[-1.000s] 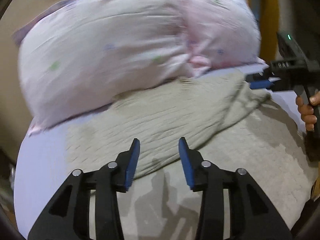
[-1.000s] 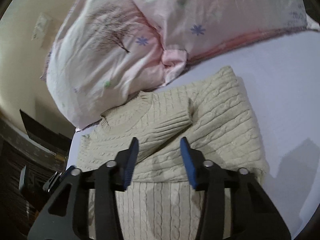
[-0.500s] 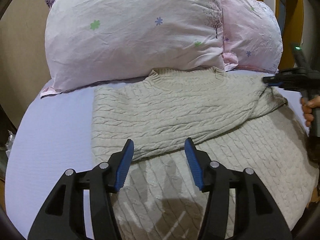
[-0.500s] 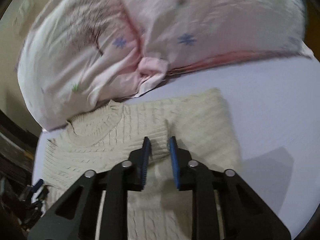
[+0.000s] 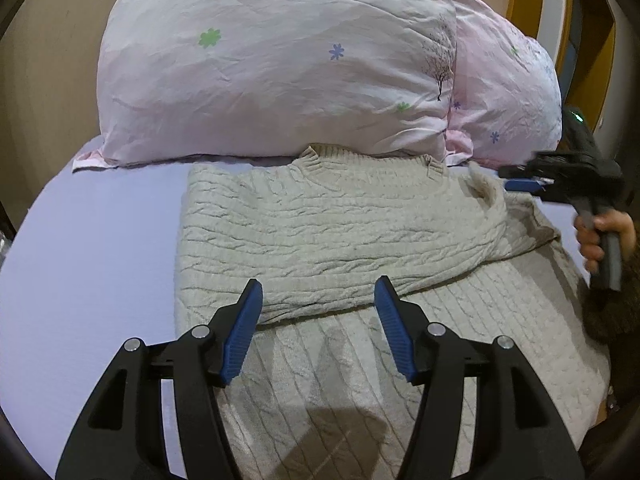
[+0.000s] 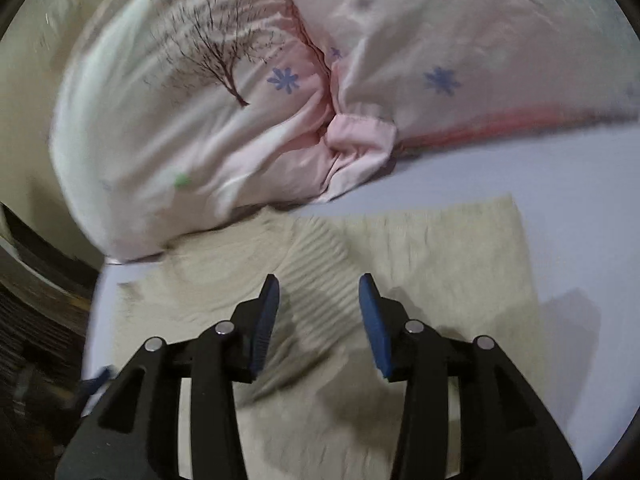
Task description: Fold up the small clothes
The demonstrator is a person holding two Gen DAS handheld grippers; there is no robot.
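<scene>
A cream cable-knit sweater (image 5: 320, 224) lies flat on the lilac bed sheet (image 5: 88, 264), neck toward the pillows, with one sleeve folded across its chest. My left gripper (image 5: 318, 308) is open and empty, just above the folded sleeve's lower edge. My right gripper (image 6: 318, 300) is open over the sleeve's ribbed cuff (image 6: 320, 264), holding nothing. The right gripper also shows in the left wrist view (image 5: 524, 182) at the sweater's right shoulder, in a hand.
Two pink-white flowered pillows (image 5: 272, 60) (image 6: 460, 48) stand against the wall right behind the sweater's neck. Bare sheet (image 6: 580, 208) lies to the left and right of the sweater. Dark furniture (image 6: 36, 300) borders the bed's far side.
My right gripper was nearly shut around the sleeve cuff half a second ago; it has opened and the cuff lies loose. My left gripper has drawn back a little and stayed open.
</scene>
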